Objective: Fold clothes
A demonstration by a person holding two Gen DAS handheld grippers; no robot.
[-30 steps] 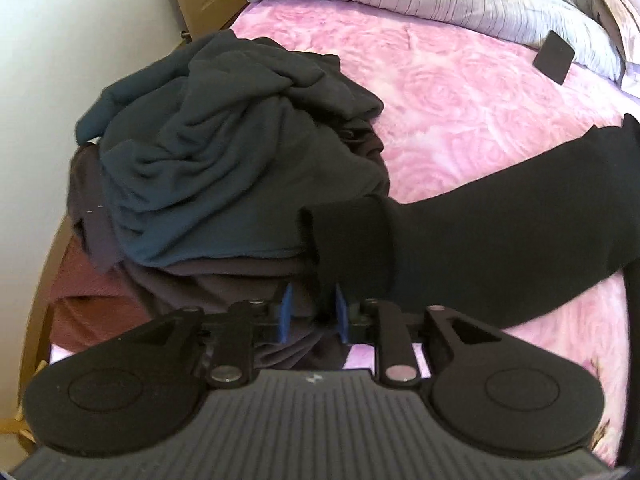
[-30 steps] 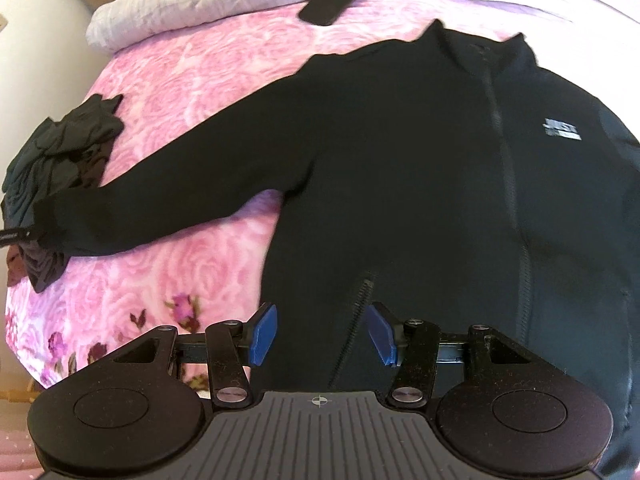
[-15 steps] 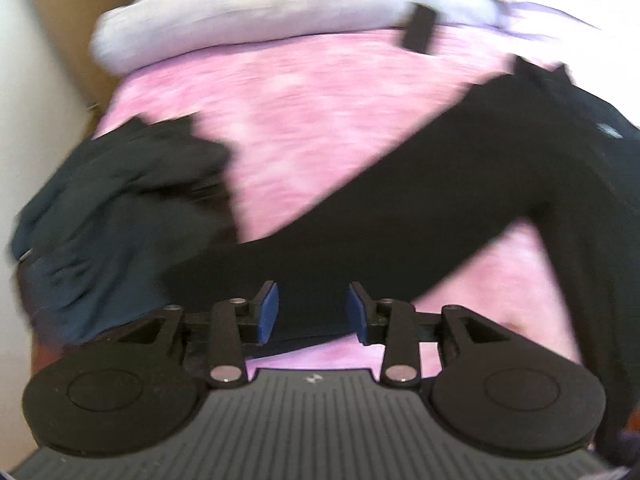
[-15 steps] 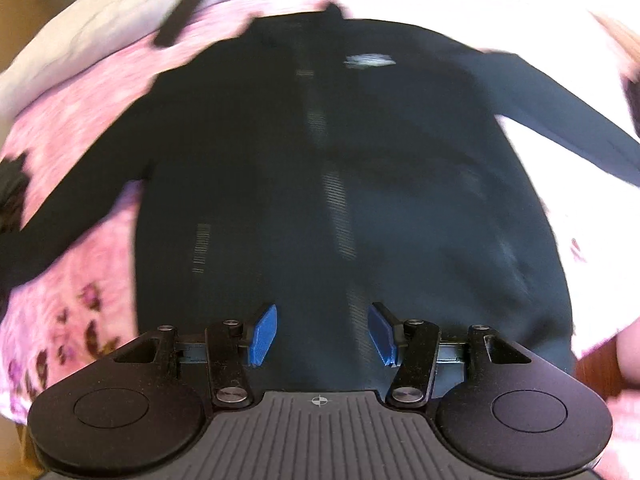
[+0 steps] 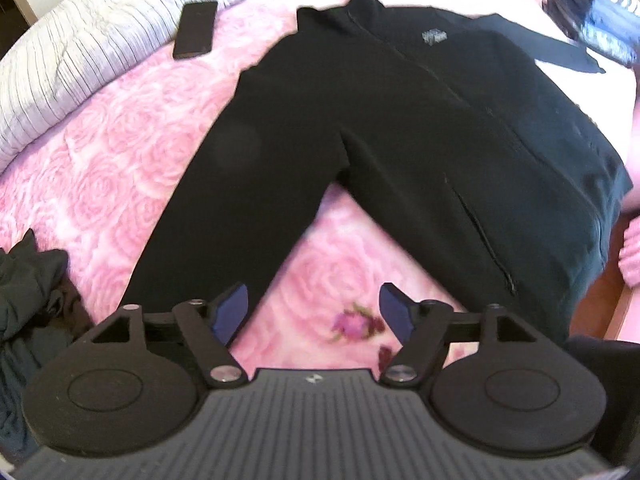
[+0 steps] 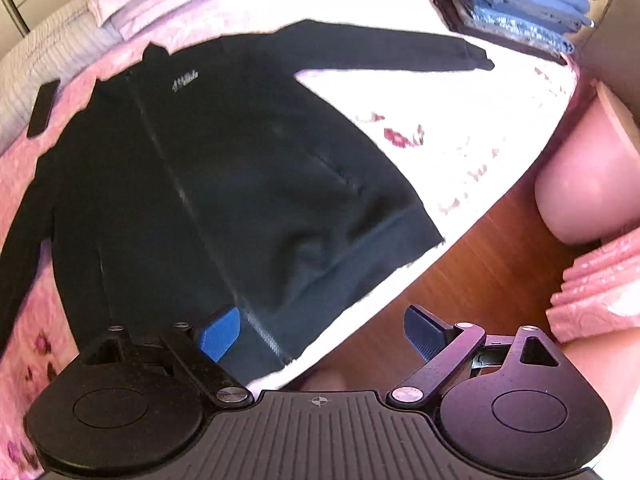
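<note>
- Your black jacket [image 5: 420, 128] lies flat, front up, on the pink rose-patterned bedspread [image 5: 120, 132], its collar toward the pillows and its hem toward the near edge of the bed.
- The zip runs down the middle of the jacket; a small pale logo [image 6: 185, 80] sits on the chest to one side of it.
- Your left gripper [image 5: 314, 312] hangs above the bedspread, pointing steeply down. Its jaws are opening and nothing is between them; only the rose pattern shows in the gap.
- One jacket sleeve [image 5: 224, 208] runs down from the shoulder toward your left gripper. Its lower end passes behind the left-hand blue pad [image 5: 230, 312] in the picture; whether they touch cannot be told.
- Your right gripper [image 6: 320, 336] hangs over the jacket's hem near the bed edge. Its jaws are opening; the bottom of the zip and the hem show in the gap, with wooden floor [image 6: 460, 272] behind the other pad. The pads press on nothing.
- The other sleeve [image 6: 384, 50] stretches straight out across the sunlit part of the bedspread, well apart from both grippers.
- A dark flat phone-like slab [image 5: 196, 29] lies on the bedspread beside the striped pillow [image 5: 80, 52], apart from the jacket's shoulder.
- A crumpled heap of dark clothes [image 5: 28, 300] sits at the bed's edge to the left of your left gripper.
- A stack of folded clothes [image 6: 516, 8] rests at the far corner, just beyond the outstretched sleeve's cuff.
</note>
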